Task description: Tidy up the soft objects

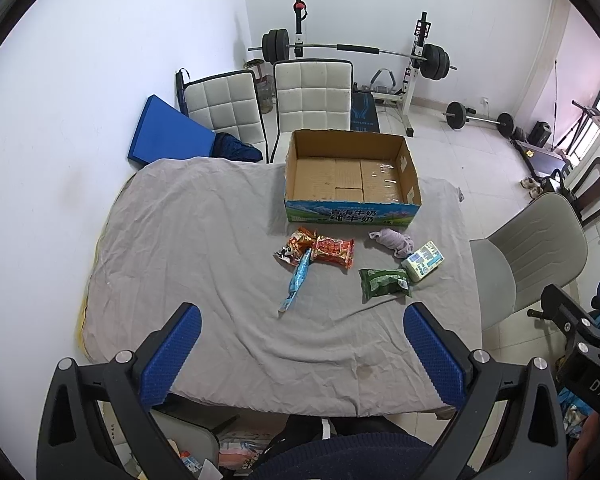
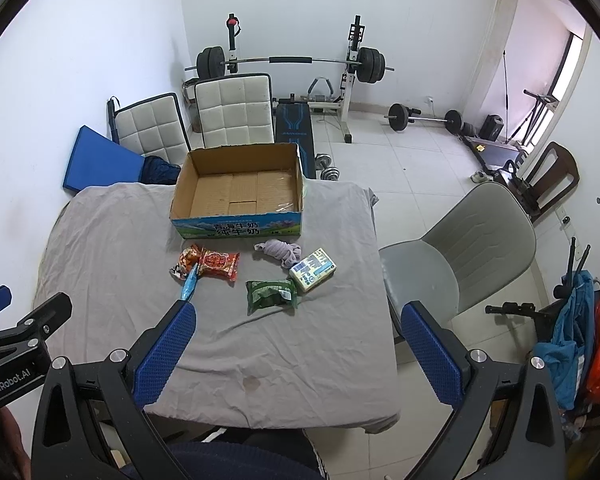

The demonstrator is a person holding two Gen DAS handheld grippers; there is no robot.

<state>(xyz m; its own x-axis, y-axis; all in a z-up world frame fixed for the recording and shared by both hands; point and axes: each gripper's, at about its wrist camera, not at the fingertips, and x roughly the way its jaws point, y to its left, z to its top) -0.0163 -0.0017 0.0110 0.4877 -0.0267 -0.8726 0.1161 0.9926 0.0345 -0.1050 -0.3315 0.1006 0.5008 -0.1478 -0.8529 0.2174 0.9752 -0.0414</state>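
Nothing appears sorted yet. The cardboard box (image 1: 352,172) sits open and empty at the far side of the desk (image 1: 188,240), and every soft item lies loose on the grey cloth in front of it. Nearest the box on the left is an orange snack bag (image 1: 296,246), touching a red snack packet (image 1: 334,251). A long blue wrapper (image 1: 296,280) lies across them and points toward the viewer. To the right is a bundled lilac sock (image 1: 392,240), just beside a white tissue pack (image 1: 424,261), and a green packet (image 1: 384,284) lies touching the tissue pack's near corner. All six items are left to be moved, most likely into the box.

The left claw (image 1: 302,354) and the right claw (image 2: 296,354) both hover over the near edge of the desk, spread wide and grasping nothing, well apart from the items.

The desk is covered by a wrinkled grey sheet with a small stain near the front edge. Two white padded chairs (image 1: 284,100) stand behind it, a grey chair (image 2: 460,248) to its right. The room has white walls, a pale tiled floor, a barbell rack (image 1: 356,52), loose weights and a blue mat (image 1: 168,132) leaning by the wall
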